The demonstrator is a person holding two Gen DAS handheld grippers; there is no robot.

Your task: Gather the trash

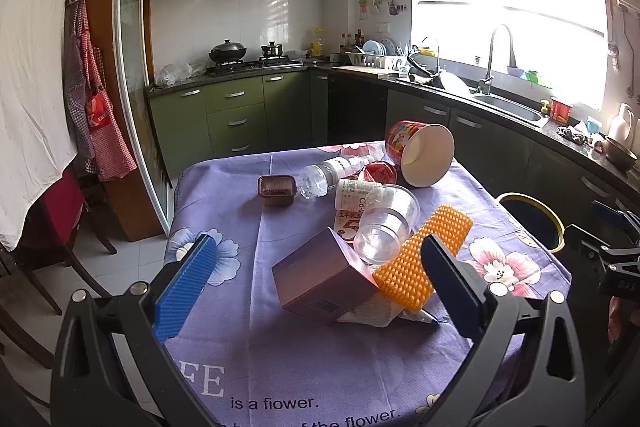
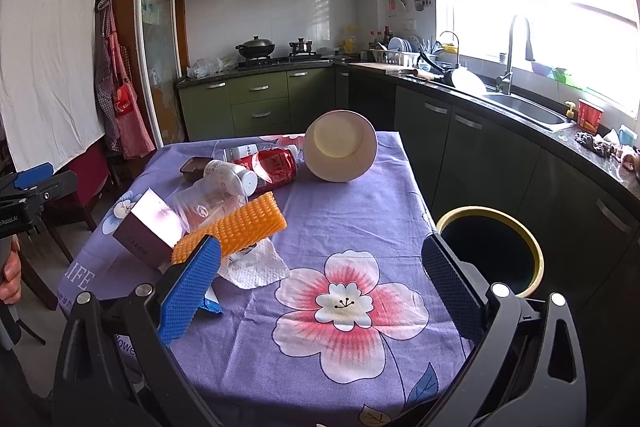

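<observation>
Left wrist view shows the left gripper (image 1: 316,287) spread wide and empty, its blue pads flanking a mauve cardboard box (image 1: 325,277) that lies just ahead on the purple flowered tablecloth (image 1: 248,355), probably lined up as the first piece to take. Leaning on the box are an orange nubbed foam sleeve (image 1: 422,257) and a clear plastic cup (image 1: 386,223); farther on lie a clear water bottle (image 1: 332,173), a brown plastic tray (image 1: 277,190) and a tipped red paper noodle bowl (image 1: 424,153). Right wrist view has the right gripper (image 2: 320,289) also open over bare cloth, with a crumpled white paper towel (image 2: 256,265) near its left finger. Beside its right finger, off the table edge, stands the yellow-rimmed black bin (image 2: 490,251), seemingly placed close for short drops.
</observation>
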